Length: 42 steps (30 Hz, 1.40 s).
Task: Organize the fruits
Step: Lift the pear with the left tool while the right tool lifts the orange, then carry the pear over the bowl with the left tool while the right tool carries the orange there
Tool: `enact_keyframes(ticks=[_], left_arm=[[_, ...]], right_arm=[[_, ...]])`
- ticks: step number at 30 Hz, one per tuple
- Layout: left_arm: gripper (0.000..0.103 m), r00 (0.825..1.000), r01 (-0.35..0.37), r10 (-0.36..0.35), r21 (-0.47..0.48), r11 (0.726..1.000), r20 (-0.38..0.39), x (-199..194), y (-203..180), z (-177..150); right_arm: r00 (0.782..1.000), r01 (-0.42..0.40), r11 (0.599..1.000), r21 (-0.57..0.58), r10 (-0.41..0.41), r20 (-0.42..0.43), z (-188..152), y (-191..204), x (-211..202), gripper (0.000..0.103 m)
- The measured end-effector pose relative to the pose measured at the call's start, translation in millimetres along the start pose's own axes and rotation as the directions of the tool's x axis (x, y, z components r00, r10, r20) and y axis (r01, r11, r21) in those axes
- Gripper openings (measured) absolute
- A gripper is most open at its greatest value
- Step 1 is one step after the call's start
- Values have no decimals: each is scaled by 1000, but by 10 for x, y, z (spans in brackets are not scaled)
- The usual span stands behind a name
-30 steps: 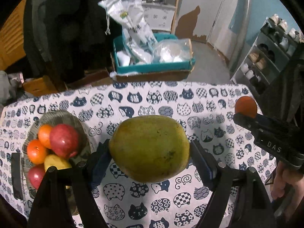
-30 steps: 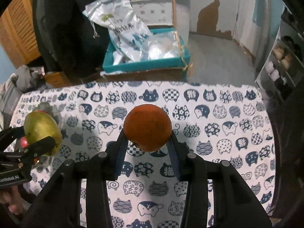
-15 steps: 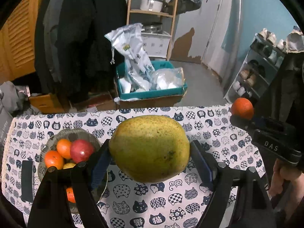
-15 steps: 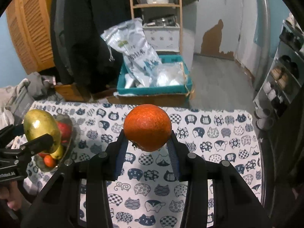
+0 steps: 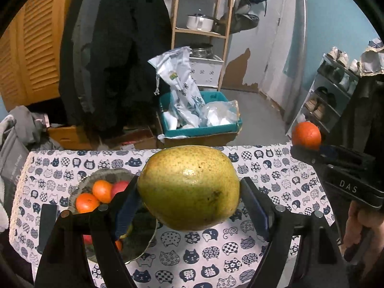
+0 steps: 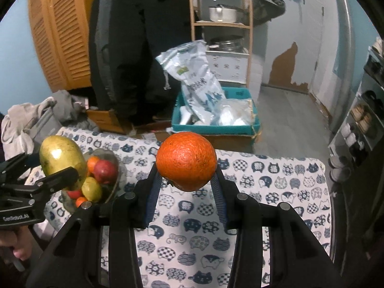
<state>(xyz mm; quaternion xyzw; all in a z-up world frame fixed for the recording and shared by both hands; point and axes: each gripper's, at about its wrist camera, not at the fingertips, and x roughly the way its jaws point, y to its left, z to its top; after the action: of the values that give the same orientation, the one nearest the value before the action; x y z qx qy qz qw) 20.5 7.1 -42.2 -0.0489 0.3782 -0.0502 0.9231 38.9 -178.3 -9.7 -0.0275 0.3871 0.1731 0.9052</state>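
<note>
Bowl lies low-left of my left tongs, clenched on pear, so left is nearer. Right tongs grip orange above worktop, well right of bowl.

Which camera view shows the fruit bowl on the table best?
The right wrist view shows the fruit bowl best: its fruit pile is mostly visible, with only the left hand-held gripper and its green fruit covering the left side. In the left wrist view, the bowl is largely hidden behind that gripper's finger.
</note>
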Motion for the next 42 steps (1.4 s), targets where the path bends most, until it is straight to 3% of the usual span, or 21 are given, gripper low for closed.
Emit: enact_keyframes(ticks=[21, 31, 42], left_arm=[[83, 991, -128, 123, -112, 985, -47, -12, 887, -269], [83, 979, -187, 167, -183, 965, -119, 173, 1331, -488], [83, 959, -218, 169, -216, 952, -226, 462, 1609, -799]], right_arm=[[984, -160, 984, -83, 153, -88, 142, 996, 638, 40], [966, -216, 970, -107, 197, -170, 85, 1414, 1044, 40], [940, -240, 964, -116, 200, -277, -112, 1674, 1508, 40]])
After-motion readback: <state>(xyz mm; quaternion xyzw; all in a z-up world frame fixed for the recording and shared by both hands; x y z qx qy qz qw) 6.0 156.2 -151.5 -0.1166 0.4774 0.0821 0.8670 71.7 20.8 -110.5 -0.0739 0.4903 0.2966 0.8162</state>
